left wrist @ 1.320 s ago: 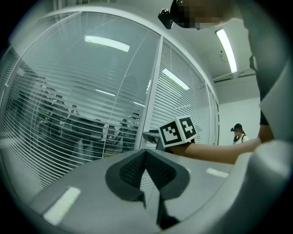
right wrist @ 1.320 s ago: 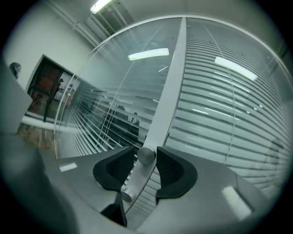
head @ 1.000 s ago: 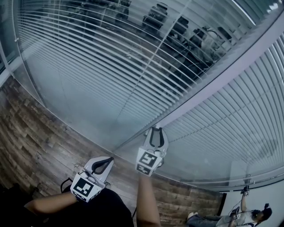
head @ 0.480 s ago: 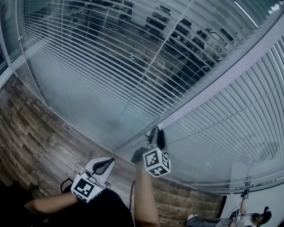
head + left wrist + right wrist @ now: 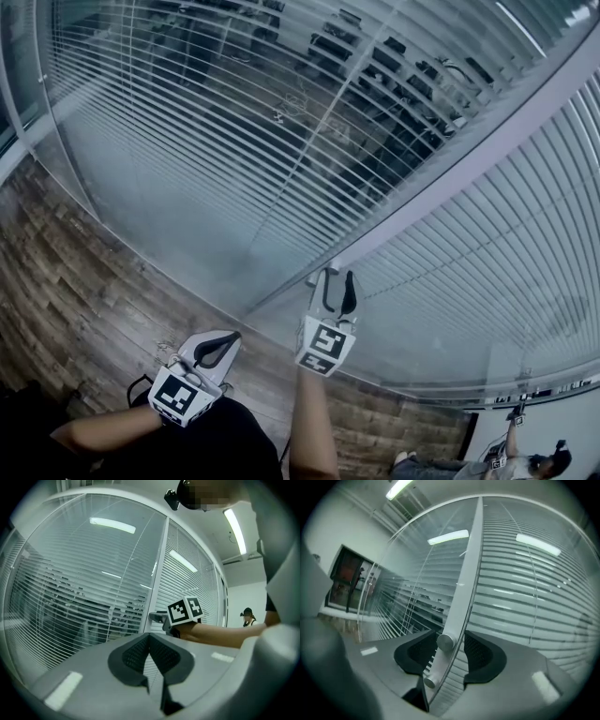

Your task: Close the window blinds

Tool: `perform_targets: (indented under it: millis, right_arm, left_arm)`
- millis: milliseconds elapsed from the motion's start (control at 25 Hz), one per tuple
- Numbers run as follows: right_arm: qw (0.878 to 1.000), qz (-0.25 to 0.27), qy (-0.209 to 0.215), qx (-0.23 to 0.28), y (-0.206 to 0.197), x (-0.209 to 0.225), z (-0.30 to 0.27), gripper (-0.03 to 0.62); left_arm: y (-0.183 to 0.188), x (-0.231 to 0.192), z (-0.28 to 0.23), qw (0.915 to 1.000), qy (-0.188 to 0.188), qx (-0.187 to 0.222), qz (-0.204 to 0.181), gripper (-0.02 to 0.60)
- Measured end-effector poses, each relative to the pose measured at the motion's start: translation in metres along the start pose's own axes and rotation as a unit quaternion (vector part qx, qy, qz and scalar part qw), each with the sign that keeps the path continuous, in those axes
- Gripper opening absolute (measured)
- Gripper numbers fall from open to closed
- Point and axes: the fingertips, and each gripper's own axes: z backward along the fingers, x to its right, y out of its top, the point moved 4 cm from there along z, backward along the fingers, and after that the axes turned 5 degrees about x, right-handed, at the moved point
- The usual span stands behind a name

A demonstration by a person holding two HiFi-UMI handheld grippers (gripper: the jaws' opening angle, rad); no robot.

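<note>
The left blind [image 5: 234, 122] hangs behind glass with its slats open, so the room behind shows through. The right blind [image 5: 487, 262] has flatter, lighter slats. A pale frame post [image 5: 450, 183] divides them. My right gripper [image 5: 336, 281] is at the foot of that post. In the right gripper view, its jaws [image 5: 449, 651] have just been opening and stand open on either side of a round metal knob [image 5: 445, 642], pads clear of it. A second small knob [image 5: 429, 682] sits lower. My left gripper [image 5: 217, 349] hangs back, shut and empty [image 5: 150, 653].
Wood-pattern floor [image 5: 66, 272] runs along the base of the glass wall. A person [image 5: 525, 459] stands far off at the bottom right. In the left gripper view the right gripper's marker cube [image 5: 184, 610] shows beside the frame post.
The right gripper has rolled back from its turned pose of half a second ago, and its jaws now stand wider around the knob. The left gripper has stayed put.
</note>
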Motion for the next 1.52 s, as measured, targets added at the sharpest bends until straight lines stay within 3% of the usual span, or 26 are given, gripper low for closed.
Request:
perform_targets:
  millis: [280,520,680,880,1040,1200,1360,1440,1520]
  right_arm:
    - [0.994,0.11,0.003,-0.02,-0.003,-0.014,-0.006,0.158]
    - [0.988,0.146,-0.016,-0.038,-0.007,-0.01,-0.012,0.129]
    - [0.987,0.152,-0.025,-0.042,-0.008,-0.01,-0.012,0.133]
    - [0.998,0.047,-0.023,-0.02,-0.008,-0.007,-0.01,0.133]
    - [0.997,-0.066,-0.033,0.006,-0.009,-0.002,-0.008,0.133]
    - [0.974,-0.219,-0.04,0.031,-0.013,0.005,-0.008,0.133]
    - [0.934,-0.35,-0.041,0.051,-0.017,0.01,-0.008,0.132]
    - [0.922,-0.381,-0.041,0.057,-0.018,0.011,-0.008,0.132]
    - [0.925,-0.374,-0.039,0.057,-0.017,0.011,-0.008,0.133]
  left_arm:
    - [0.001,0.003,0.005,1.0,-0.001,0.007,-0.001,0.002]
    - [0.004,-0.004,0.009,0.9998,0.016,0.01,0.005,0.002]
    - [0.007,0.0,0.011,0.9997,0.01,0.016,-0.018,0.002]
    - [0.008,0.001,0.012,0.9996,0.009,0.018,-0.018,0.002]
    - [0.009,0.002,0.012,0.9996,0.009,0.019,-0.019,0.002]
    - [0.008,0.003,0.01,0.9996,0.007,0.021,-0.017,0.002]
    - [0.007,0.002,0.009,0.9997,0.008,0.019,-0.016,0.002]
    - [0.006,0.002,0.008,0.9997,0.008,0.019,-0.015,0.002]
    - [0.006,0.002,0.008,0.9997,0.008,0.018,-0.013,0.002]
